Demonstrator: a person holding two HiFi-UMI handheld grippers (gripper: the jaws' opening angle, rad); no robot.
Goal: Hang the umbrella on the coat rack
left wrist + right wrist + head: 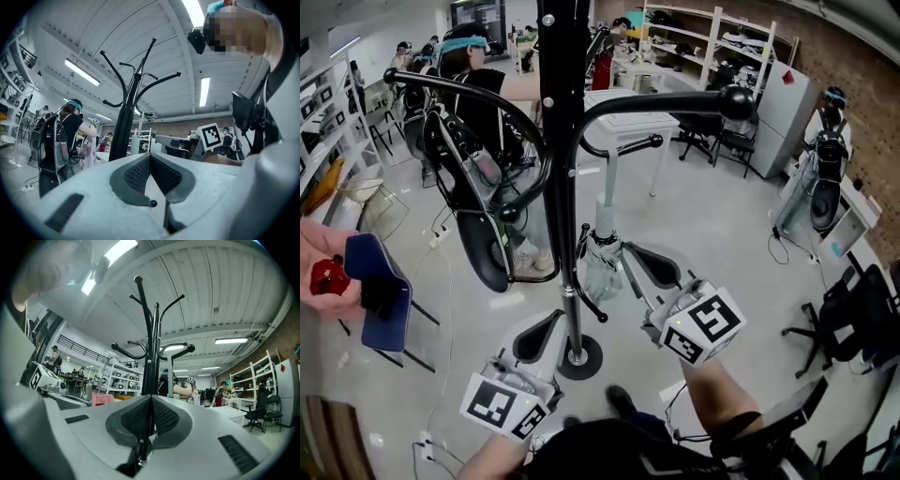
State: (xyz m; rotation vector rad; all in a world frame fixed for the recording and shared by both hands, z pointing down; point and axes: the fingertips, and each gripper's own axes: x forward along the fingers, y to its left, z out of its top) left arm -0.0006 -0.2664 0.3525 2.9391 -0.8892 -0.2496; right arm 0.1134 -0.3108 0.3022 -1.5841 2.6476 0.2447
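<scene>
In the head view I am looking down along the black coat rack (561, 141). The frame's upper edge is cutting off its top, and my own body is hiding the floor just below its round base (581, 358). The umbrella (602, 264) is hanging low down, just right of the rack's pole. It is folded, pale green and half see-through. A black curved piece is running beside it, and I cannot tell whether that is the umbrella's handle or a low hook of the rack. Nor can I tell whether the umbrella is touching the pole. My right gripper (630, 253) is reaching up to the umbrella from the right of the pole, and its tips are getting lost against the folded cloth. My left gripper (546, 323) is sitting left of the pole, just above the base, with only one dark pad showing.

In the left gripper view, the left gripper (150, 157) is pressing its jaws together tip to tip, with nothing between them. The coat rack (125, 122) is rising beyond them.

In the right gripper view, the right gripper (151, 399) is clamping a thin dark rod (140, 448) with a small metal piece on it. I am taking this for part of the umbrella, whose cloth the grey jaw bodies are hiding. The coat rack (150, 357) is standing straight behind the tips.
</scene>
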